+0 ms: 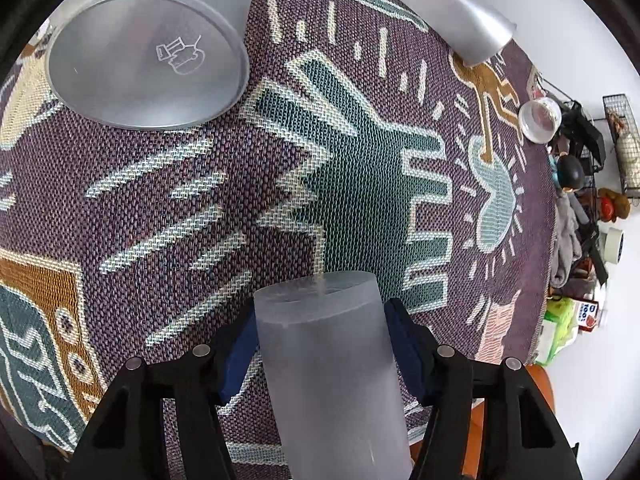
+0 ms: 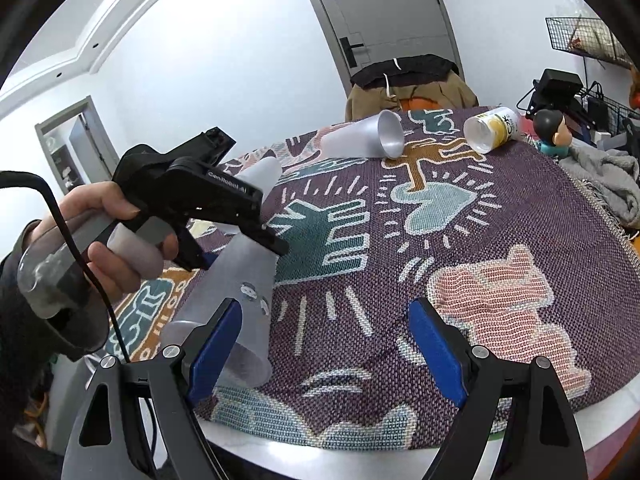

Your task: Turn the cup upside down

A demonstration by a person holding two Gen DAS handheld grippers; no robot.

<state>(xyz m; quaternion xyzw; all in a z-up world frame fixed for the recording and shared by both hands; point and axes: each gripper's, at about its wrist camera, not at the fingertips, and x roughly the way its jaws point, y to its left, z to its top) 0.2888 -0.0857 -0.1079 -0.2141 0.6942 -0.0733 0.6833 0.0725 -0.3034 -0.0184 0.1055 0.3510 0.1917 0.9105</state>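
Note:
My left gripper (image 1: 320, 332) is shut on a frosted translucent cup (image 1: 332, 364), its closed base pointing away from the camera over the patterned cloth (image 1: 200, 184). In the right wrist view the same cup (image 2: 240, 300) hangs tilted in the left gripper (image 2: 240, 240), wide mouth down and toward the table's near left edge, a little above the cloth (image 2: 400, 280). My right gripper (image 2: 324, 344) is open and empty, low over the cloth's front; its left pad (image 2: 214, 344) is beside the cup's mouth.
Another frosted cup (image 2: 360, 134) lies on its side at the back, also in the left wrist view (image 1: 452, 4). A yellow-and-white cup (image 2: 494, 128) lies on its side to its right. A further frosted cup's bottom (image 1: 144, 56) is at upper left. Clutter, a figurine (image 2: 550, 128) and grey cloth (image 2: 608, 184) line the right edge.

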